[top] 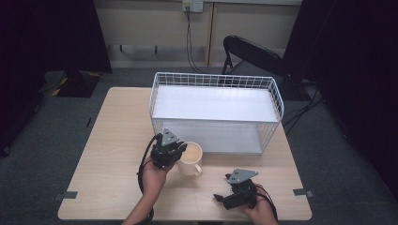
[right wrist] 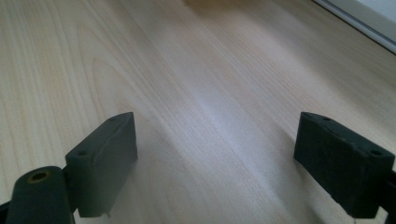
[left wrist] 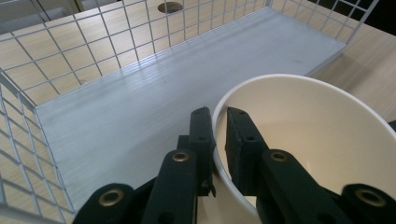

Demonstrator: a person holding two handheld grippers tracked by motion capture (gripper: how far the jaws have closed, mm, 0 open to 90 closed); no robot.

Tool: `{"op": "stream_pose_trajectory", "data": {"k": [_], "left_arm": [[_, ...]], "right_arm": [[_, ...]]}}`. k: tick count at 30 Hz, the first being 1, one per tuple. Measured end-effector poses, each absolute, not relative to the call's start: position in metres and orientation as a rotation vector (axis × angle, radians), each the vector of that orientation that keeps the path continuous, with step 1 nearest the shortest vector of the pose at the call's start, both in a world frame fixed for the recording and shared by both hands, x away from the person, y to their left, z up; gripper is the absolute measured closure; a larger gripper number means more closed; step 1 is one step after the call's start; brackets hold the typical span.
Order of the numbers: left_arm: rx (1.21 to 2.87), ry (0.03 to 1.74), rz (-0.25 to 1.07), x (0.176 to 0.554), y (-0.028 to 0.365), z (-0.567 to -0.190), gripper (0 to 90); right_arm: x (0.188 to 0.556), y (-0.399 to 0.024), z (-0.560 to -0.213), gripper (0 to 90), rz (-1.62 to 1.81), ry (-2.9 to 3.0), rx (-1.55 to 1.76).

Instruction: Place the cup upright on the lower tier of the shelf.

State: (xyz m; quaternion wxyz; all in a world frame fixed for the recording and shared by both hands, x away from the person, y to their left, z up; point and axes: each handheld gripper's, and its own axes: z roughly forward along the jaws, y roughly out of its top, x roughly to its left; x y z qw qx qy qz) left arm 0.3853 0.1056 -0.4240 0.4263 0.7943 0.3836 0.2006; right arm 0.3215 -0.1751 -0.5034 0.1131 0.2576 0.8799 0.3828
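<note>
Jaws of left gripper [left wrist: 215, 122] clamp the rim of a cream mug [top: 191, 158], just in front of the wire basket [top: 278, 96]. Right gripper [right wrist: 215, 161] jaws wide apart over the bench [top: 108, 140].

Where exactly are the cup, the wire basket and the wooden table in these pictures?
cup [top: 192, 153], high view, on its pale inside.
wire basket [top: 213, 80], high view, on its far white rim.
wooden table [right wrist: 196, 84], right gripper view, on bare wood ahead of the jaws.
</note>
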Motion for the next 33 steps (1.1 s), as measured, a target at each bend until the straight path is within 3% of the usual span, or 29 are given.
{"op": "stream_pose_trajectory", "data": {"k": [33], "left_arm": [[1.91,1.14,0.598,0.409,0.084,-0.429,81.5]], "right_arm": [[0.322,-0.175,-0.503,12.4,1.123,2.581,0.755]]}}
